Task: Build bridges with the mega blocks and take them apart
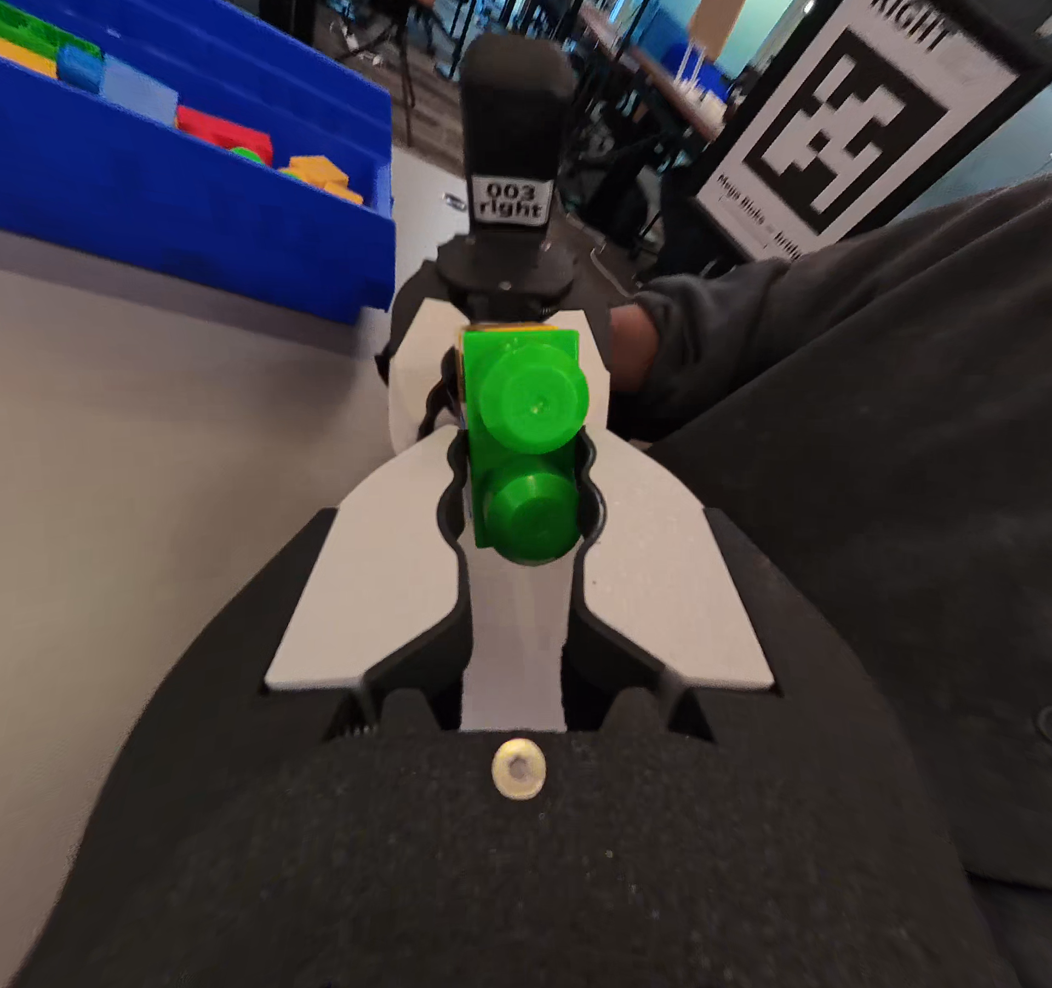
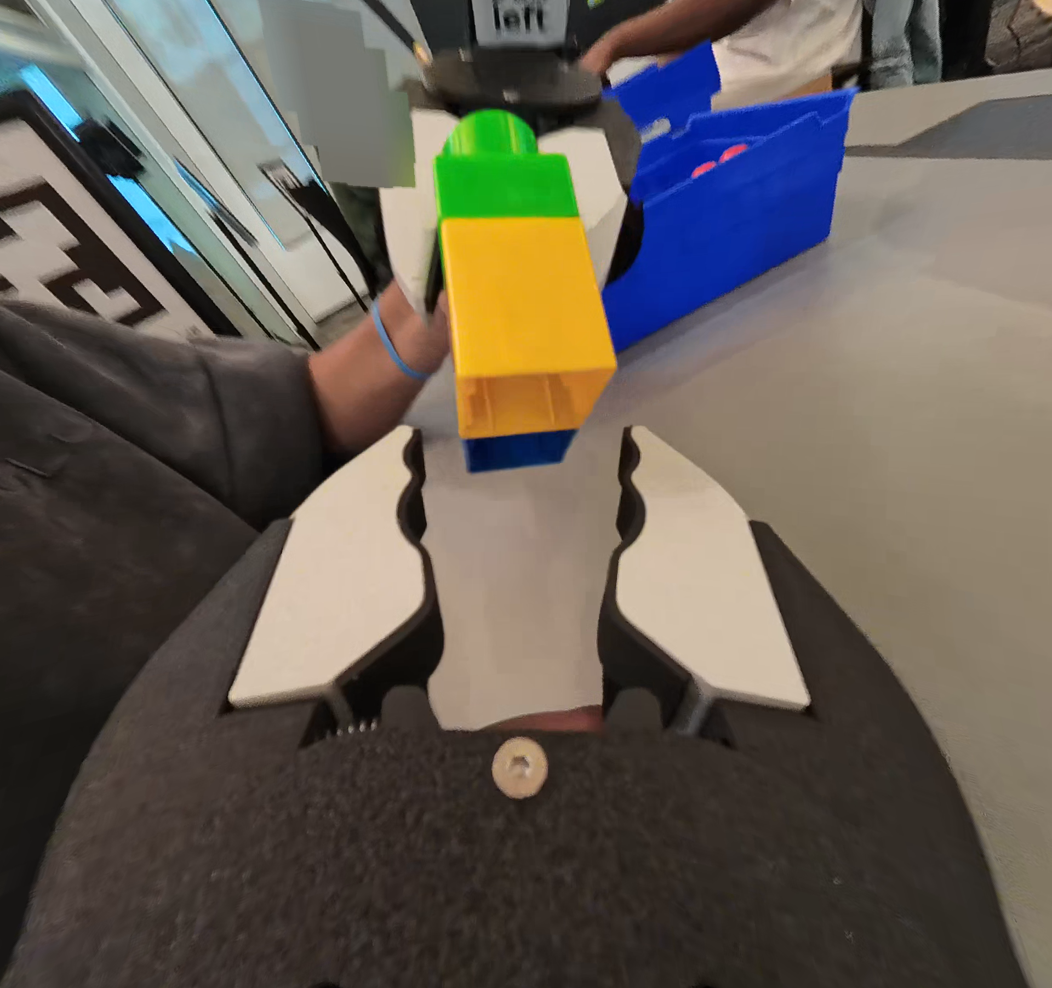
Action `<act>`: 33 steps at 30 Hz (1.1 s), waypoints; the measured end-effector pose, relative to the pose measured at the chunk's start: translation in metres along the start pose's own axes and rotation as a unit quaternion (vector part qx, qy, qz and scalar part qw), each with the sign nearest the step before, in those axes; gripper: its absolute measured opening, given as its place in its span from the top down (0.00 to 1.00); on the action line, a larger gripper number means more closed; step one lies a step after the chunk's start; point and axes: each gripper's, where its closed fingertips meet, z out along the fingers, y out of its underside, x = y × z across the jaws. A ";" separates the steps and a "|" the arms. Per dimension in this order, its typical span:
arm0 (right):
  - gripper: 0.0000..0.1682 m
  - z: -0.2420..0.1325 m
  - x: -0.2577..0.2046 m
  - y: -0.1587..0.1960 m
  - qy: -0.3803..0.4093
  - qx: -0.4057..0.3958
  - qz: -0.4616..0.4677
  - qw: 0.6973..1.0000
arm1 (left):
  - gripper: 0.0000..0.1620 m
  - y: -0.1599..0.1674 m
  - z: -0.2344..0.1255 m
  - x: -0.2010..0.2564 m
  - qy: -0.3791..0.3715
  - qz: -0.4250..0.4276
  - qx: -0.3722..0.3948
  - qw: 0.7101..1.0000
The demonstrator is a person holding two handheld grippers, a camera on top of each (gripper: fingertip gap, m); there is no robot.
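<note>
Left wrist view: the left gripper [image 1: 526, 496] pinches a green block [image 1: 521, 442] between its white fingers [image 1: 387, 551], the block's two round studs facing the camera. Directly beyond, the right gripper [image 1: 501, 368] points back toward the camera and carries a small white printed label [image 1: 511, 200] on its black handle. A hand [image 1: 632, 348] in a dark sleeve holds it. At far left, a blue bin [image 1: 188, 203] rests on the grey tabletop [image 1: 142, 448], holding loose green, yellow, blue, red and orange blocks. At far right stands a white sign [image 1: 842, 124] with a black square marker and printed writing.

Right wrist view: the right gripper [image 2: 521, 477] has its fingers [image 2: 353, 551] spread apart, empty. Just beyond their tips hangs a stack of blocks: the green block [image 2: 504, 186] farthest, a yellow block [image 2: 524, 300] in the middle, a blue block [image 2: 518, 451] nearest. The left gripper [image 2: 512, 146] grips the green end; a labelled handle rises behind it. A blue bin [image 2: 734, 237] sits to the right on the tabletop [image 2: 854, 448]. A person in a white shirt [image 2: 791, 15] stands behind.
</note>
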 end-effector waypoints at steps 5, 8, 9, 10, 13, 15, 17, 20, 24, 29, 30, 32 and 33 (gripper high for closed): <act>0.78 -0.003 0.006 -0.014 -0.013 0.071 0.038 0.997 | 0.78 -0.002 0.006 -0.009 0.013 -0.016 0.048 0.999; 0.78 -0.009 0.009 -0.016 -0.006 0.074 0.037 0.997 | 0.79 0.004 0.007 -0.015 -0.007 -0.022 0.050 0.998; 0.79 -0.013 0.009 -0.021 -0.008 0.082 0.036 0.996 | 0.79 0.008 0.008 -0.017 -0.016 -0.019 0.042 0.999; 0.79 -0.016 0.008 -0.024 -0.012 0.083 0.038 0.996 | 0.79 0.013 0.010 -0.017 -0.021 -0.018 0.037 0.999; 0.79 -0.020 0.006 -0.023 -0.012 0.065 0.024 0.998 | 0.79 0.014 0.014 -0.015 -0.020 -0.017 0.051 0.998; 0.79 -0.020 0.007 -0.020 -0.007 0.057 0.022 0.998 | 0.79 0.015 0.014 -0.016 -0.035 -0.007 0.042 0.998; 0.79 -0.022 0.007 -0.021 -0.004 0.052 0.017 0.998 | 0.79 0.014 0.013 -0.017 -0.048 0.000 0.044 0.998; 0.79 -0.043 0.011 -0.035 0.007 0.077 0.011 0.997 | 0.79 0.008 -0.001 -0.023 -0.061 -0.002 0.072 0.996; 0.79 -0.081 0.021 -0.044 0.032 0.092 0.009 0.995 | 0.79 0.002 -0.034 -0.027 -0.052 -0.023 0.119 0.991; 0.79 -0.096 0.017 -0.051 0.058 0.086 -0.014 0.994 | 0.79 0.007 -0.028 -0.018 -0.056 -0.008 0.094 0.994; 0.79 -0.098 0.017 -0.053 0.067 0.085 -0.018 0.994 | 0.79 0.009 -0.024 -0.017 -0.065 -0.006 0.088 0.994; 0.79 -0.115 0.026 -0.065 0.121 0.079 -0.035 0.989 | 0.79 0.018 -0.015 -0.017 -0.096 0.010 0.075 0.993; 0.79 -0.131 0.034 -0.072 0.157 0.073 -0.041 0.984 | 0.79 0.024 -0.011 -0.020 -0.120 0.022 0.067 0.990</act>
